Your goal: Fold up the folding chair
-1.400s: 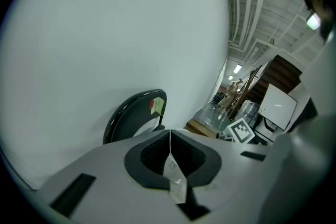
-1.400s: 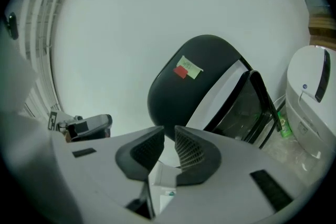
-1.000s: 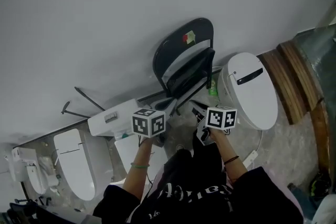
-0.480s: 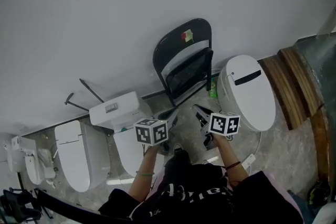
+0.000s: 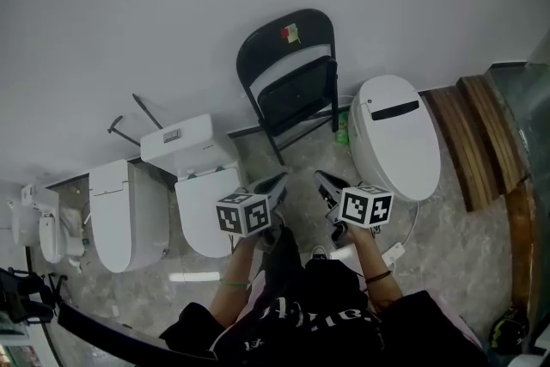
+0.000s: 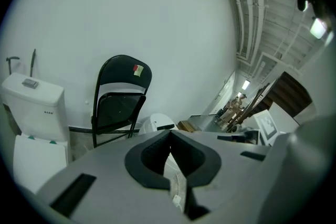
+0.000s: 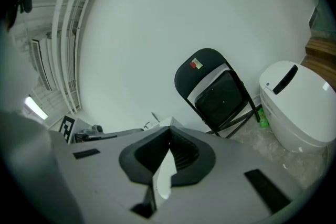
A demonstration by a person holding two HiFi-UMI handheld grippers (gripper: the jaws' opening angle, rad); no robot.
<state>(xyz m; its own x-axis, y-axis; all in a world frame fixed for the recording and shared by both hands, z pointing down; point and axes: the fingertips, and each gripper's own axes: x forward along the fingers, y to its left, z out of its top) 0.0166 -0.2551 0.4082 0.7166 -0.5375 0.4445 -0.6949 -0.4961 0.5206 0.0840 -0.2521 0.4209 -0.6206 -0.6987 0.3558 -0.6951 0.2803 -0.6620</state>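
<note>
The black folding chair (image 5: 292,82) stands folded flat, leaning upright against the white wall between two toilets; a small red and green sticker marks its backrest. It also shows in the left gripper view (image 6: 119,97) and in the right gripper view (image 7: 215,92). My left gripper (image 5: 277,182) and right gripper (image 5: 325,182) hover side by side well short of the chair, both pointing toward it. Each is shut with nothing between its jaws, as the left gripper (image 6: 169,135) and the right gripper (image 7: 168,136) show in their own views.
A white lidded toilet (image 5: 395,137) sits right of the chair, with a green bottle (image 5: 341,133) between them. A toilet with a tank (image 5: 185,155) and further toilets (image 5: 125,215) stand to the left. Wooden steps (image 5: 477,133) lie at far right.
Both grippers have drawn back from the chair, which now stands farther off. The head view has shifted so more floor and toilets show.
</note>
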